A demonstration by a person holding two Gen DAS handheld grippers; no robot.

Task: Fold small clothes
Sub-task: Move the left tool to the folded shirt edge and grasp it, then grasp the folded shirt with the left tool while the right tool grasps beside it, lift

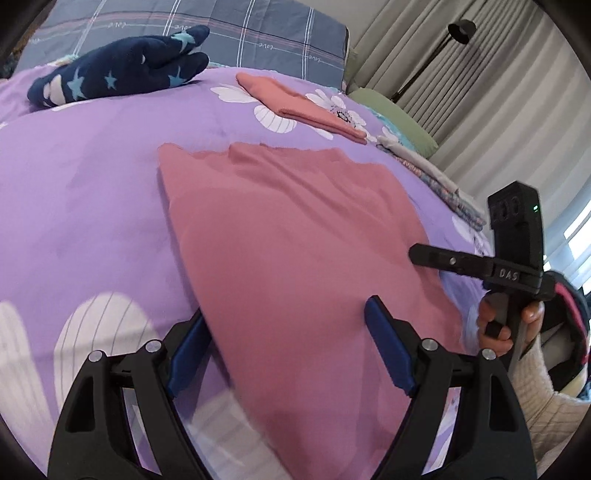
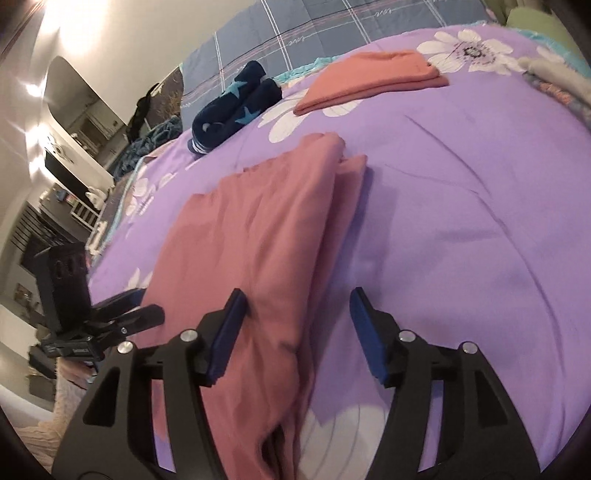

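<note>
Jaws apart over pink garment (image 1: pixel 295 240) edges.

A purple duvet (image 1: pixel 92 192) with white daisy prints covers the bed, and a grey-blue plaid pillow (image 1: pixel 258 33) lies across its head. A green cushion (image 1: pixel 399 118) sits at the far edge beside pleated beige curtains (image 1: pixel 480 92). A black floor lamp (image 1: pixel 460 31) stands against them. Off the other side, a lit arched mirror (image 2: pixel 74 110) glows on the wall.
</note>
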